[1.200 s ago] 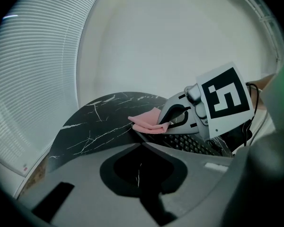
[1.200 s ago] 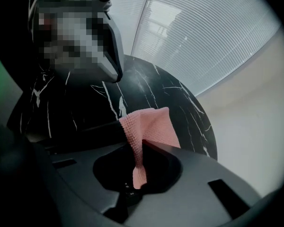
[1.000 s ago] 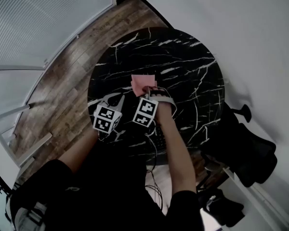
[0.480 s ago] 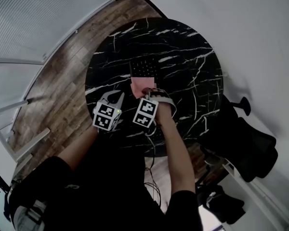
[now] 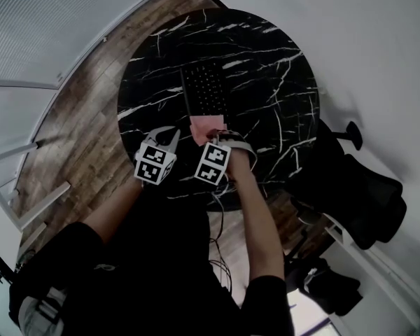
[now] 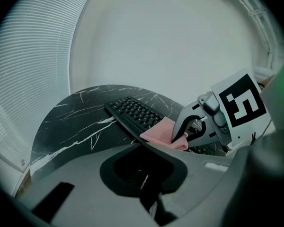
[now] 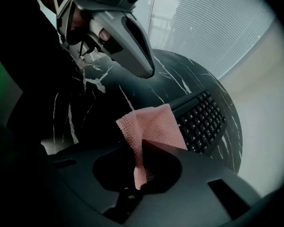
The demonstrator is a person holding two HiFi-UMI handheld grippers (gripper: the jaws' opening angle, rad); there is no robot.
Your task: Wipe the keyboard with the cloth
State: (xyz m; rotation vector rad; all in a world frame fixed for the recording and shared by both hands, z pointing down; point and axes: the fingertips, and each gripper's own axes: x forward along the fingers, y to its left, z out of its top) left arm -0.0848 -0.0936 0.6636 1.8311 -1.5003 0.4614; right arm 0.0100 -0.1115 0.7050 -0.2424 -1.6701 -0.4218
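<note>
A black keyboard (image 5: 204,88) lies on the round black marble table (image 5: 280,82), running away from me. My right gripper (image 5: 217,137) is shut on a pink cloth (image 5: 206,126), which hangs just short of the keyboard's near end. In the right gripper view the cloth (image 7: 151,126) stands up from between the jaws, beside the keyboard (image 7: 203,119). My left gripper (image 5: 172,137) hovers to the left of the cloth over the table's near left part; its fingers (image 7: 135,48) look pressed together with nothing in them. The left gripper view shows the keyboard (image 6: 135,115) and cloth (image 6: 161,134).
A black office chair (image 5: 367,201) stands to the right of the table. Cables (image 5: 222,257) hang below the near edge by my arms. Wooden floor (image 5: 77,131) and a slatted white wall (image 5: 49,26) lie to the left.
The table has slid up in the head view. The keyboard now shows in full beyond the cloth, and both grippers sit closer to the table's near edge. The cloth stays held.
</note>
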